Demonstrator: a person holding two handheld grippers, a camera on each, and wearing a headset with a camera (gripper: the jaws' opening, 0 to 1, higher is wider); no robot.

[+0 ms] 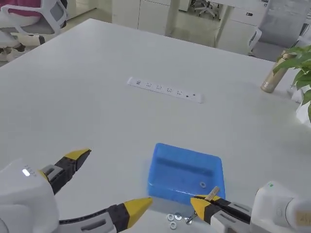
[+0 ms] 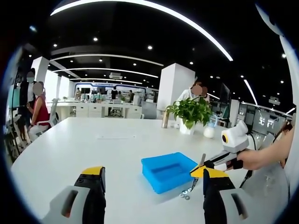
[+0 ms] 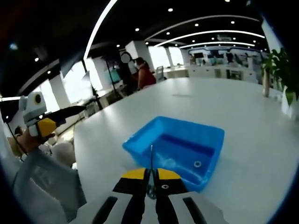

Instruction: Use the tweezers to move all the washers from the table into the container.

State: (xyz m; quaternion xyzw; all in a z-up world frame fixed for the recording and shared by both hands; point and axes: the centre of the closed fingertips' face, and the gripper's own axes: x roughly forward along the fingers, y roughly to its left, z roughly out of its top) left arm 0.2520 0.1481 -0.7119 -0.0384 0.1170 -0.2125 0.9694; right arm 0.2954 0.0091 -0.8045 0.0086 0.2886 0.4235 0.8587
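Observation:
A blue container (image 1: pixel 184 170) sits near the table's front edge, with one washer (image 1: pixel 202 184) inside it. Three washers (image 1: pixel 173 219) lie on the table just in front of it. My right gripper (image 1: pixel 201 204) is shut on thin metal tweezers (image 1: pixel 212 194), whose lower tip hangs close to the loose washers. In the right gripper view, the gripper (image 3: pixel 150 173) pinches the tweezers (image 3: pixel 151 156) over the container (image 3: pixel 177 142), where the washer (image 3: pixel 197 164) shows. My left gripper (image 1: pixel 108 180) stands wide open left of the container, holding nothing. It (image 2: pixel 149 175) faces the container (image 2: pixel 168 170) and washers (image 2: pixel 186 194).
A white power strip (image 1: pixel 164 90) lies across the middle of the table. At the far right stand a gold bottle (image 1: pixel 272 76) and a potted plant (image 1: pixel 302 65). Office chairs stand beyond the table's far edge, and people are in the room behind.

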